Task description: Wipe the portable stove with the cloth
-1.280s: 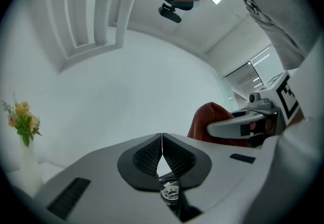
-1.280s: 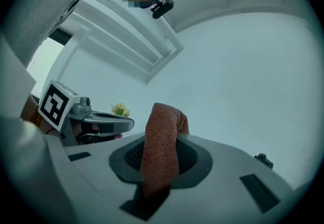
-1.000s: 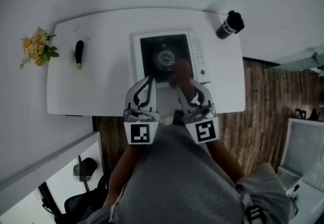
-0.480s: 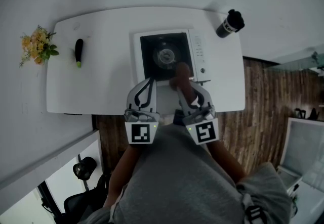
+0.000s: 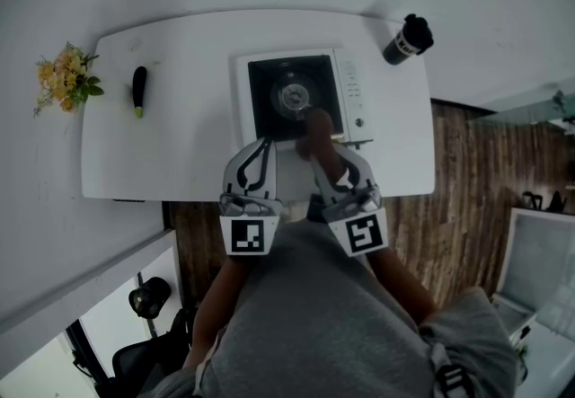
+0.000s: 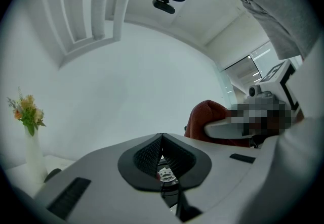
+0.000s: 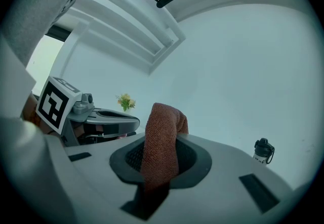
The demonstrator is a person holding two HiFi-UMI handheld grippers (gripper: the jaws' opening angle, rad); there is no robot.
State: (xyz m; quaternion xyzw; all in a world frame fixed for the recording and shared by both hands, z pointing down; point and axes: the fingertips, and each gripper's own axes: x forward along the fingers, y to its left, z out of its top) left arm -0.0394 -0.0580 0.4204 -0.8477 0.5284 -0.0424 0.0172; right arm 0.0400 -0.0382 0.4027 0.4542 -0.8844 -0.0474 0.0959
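Portable stove [image 5: 296,98] sits mid-worktop [image 5: 180,118]. Right claw [image 7: 161,147] pinches the brown cloth [image 7: 163,122], seemingly at the stove's near edge. Left claw [image 6: 162,139] is pressed together.

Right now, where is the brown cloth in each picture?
Head view: the cloth is mid-picture, at the near edge of the stove, held by the right tongs.
Left gripper view: right of centre, behind the right tongs.
Right gripper view: dead centre, pinched in the right tongs.
Shared landmark: the flowers.
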